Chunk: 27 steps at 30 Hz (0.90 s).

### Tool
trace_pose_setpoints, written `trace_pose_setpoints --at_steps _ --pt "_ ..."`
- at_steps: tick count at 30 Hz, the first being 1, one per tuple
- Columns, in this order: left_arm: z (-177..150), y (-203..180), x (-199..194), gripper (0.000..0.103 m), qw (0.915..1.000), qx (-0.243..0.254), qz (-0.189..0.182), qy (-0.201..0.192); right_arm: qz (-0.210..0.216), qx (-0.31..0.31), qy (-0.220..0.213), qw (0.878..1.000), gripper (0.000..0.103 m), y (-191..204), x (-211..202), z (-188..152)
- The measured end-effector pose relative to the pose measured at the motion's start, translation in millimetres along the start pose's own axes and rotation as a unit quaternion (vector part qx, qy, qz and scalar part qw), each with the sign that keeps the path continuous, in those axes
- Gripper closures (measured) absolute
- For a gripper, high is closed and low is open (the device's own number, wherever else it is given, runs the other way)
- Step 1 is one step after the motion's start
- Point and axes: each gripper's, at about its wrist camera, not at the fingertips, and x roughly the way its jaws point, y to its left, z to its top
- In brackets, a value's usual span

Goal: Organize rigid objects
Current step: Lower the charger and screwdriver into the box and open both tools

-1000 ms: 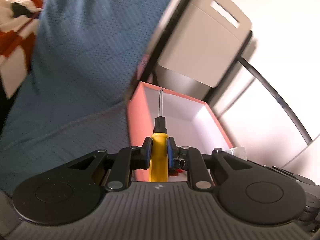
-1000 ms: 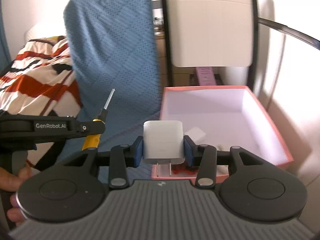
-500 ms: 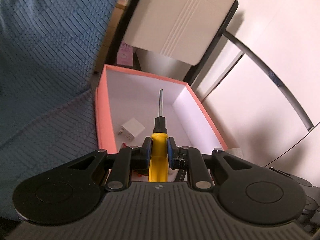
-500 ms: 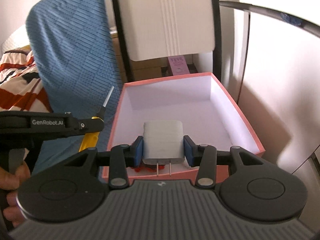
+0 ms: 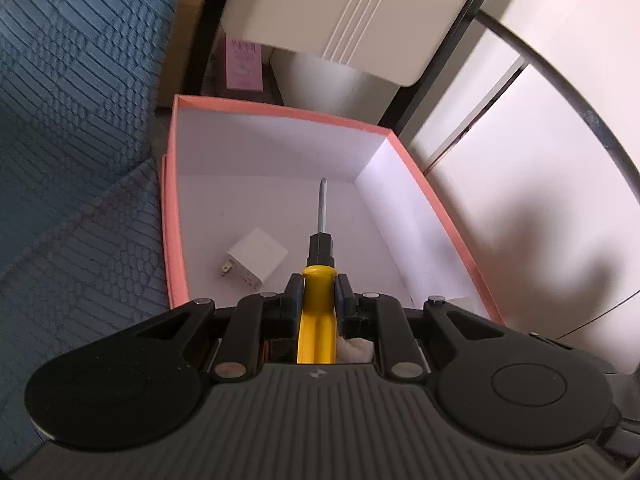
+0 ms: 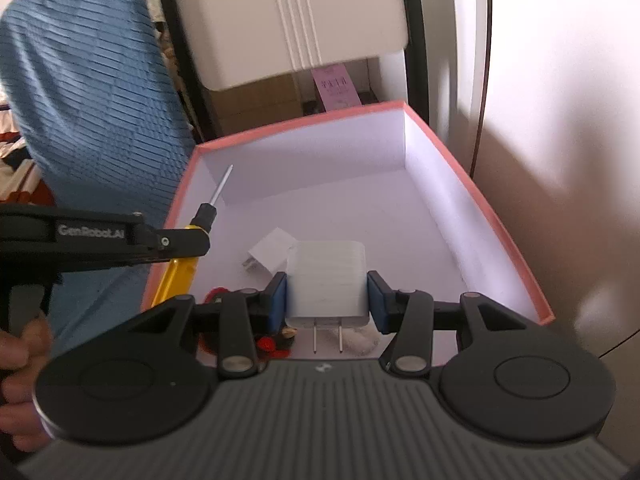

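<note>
An open pink box (image 5: pixel 173 216) (image 6: pixel 504 224) with a white inside sits on a blue cushioned seat. My left gripper (image 5: pixel 318 284) is shut on a yellow-handled screwdriver (image 5: pixel 318 308) (image 6: pixel 176 276), whose metal shaft points forward over the box floor. My right gripper (image 6: pixel 326 294) is shut on a large white plug adapter (image 6: pixel 326 280), its two prongs pointing back at the camera, held above the box's near end. A smaller white charger (image 5: pixel 254 258) (image 6: pixel 270 254) lies on the box floor at the near left. Small red and white items (image 6: pixel 272 344) lie at the box's near edge, partly hidden.
A blue quilted chair back (image 5: pixel 72 60) (image 6: pixel 88 92) rises left of the box. Behind it stand a beige panel (image 5: pixel 344 12), a pink carton (image 5: pixel 242 64) and cardboard. White cabinet fronts (image 5: pixel 532 184) close the right side. A hand (image 6: pixel 20 364) holds the left gripper's handle.
Both grippers moved forward and down over the box, which now fills both views. The screwdriver tip shifted from beside the box's left wall to above its floor. Both grips stay unchanged.
</note>
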Motion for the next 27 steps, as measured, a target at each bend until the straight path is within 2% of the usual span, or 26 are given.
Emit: trace_pose_setpoints --at_steps 7,13,20,27 --pt "9.7 7.0 24.1 0.084 0.9997 -0.008 0.0 0.023 -0.001 0.014 0.03 0.999 0.057 -9.3 31.0 3.1" --pt "11.4 7.8 21.4 0.084 0.9999 -0.01 0.003 0.012 -0.001 0.026 0.032 0.999 0.057 -14.7 36.6 3.5" --pt "10.1 0.4 -5.9 0.084 1.0 0.0 -0.001 -0.01 0.003 0.025 0.014 1.0 0.057 -10.6 20.3 9.0" --pt "-2.0 -5.8 -57.1 0.083 0.999 0.011 -0.004 -0.043 0.015 0.013 -0.016 1.0 0.057 7.8 -19.4 9.0"
